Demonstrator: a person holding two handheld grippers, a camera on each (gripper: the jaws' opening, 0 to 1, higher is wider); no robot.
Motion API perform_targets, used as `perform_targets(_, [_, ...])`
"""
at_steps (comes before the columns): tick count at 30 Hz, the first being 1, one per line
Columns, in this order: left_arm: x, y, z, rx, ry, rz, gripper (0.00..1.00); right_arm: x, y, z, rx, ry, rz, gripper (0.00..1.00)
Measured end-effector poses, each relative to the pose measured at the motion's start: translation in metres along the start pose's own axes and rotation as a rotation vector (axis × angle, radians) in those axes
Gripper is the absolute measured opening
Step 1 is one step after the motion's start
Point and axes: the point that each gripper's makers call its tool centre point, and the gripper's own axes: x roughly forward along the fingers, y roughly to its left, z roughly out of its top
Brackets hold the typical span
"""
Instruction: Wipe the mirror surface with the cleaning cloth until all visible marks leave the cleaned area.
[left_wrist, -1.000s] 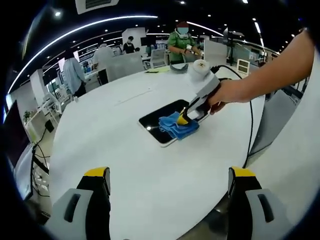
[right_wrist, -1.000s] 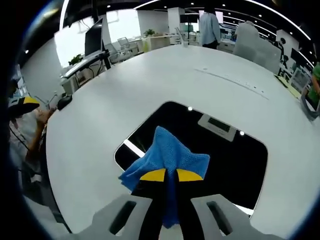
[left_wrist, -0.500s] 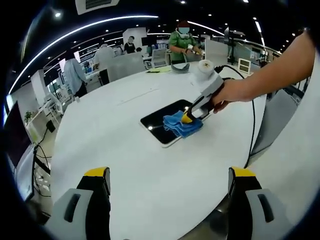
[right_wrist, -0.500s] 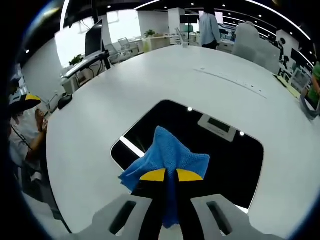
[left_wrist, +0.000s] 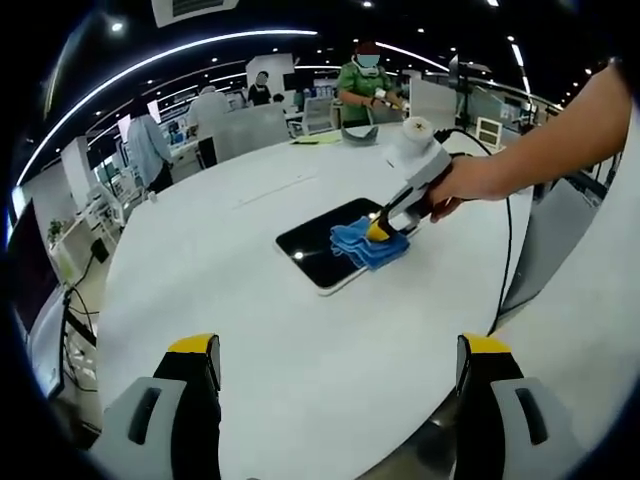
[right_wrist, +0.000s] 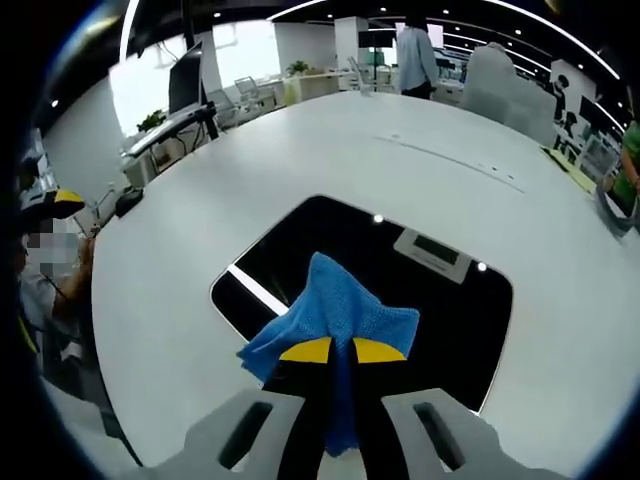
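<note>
While the left gripper (left_wrist: 338, 400) gapes wide, the right gripper (right_wrist: 340, 352) pinches a bunched blue cloth (right_wrist: 330, 310) on the dark mirror (right_wrist: 440, 300) — glossy, reflecting ceiling lights.

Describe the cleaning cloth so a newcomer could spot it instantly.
Start at the large round white table. Near its middle lies a flat dark rectangular mirror with rounded corners. On the mirror sits the crumpled bright blue cleaning cloth, pinched by the right gripper with yellow-tipped fingers. It is the only blue, soft item on the table.
</note>
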Motion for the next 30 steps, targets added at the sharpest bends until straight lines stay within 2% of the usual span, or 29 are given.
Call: perform_targets(30, [0.01, 0.0, 0.01, 0.009, 0.0, -0.007, 0.99, -0.003, -0.012, -0.003, -0.015, 0.001, 0.013, 0.02])
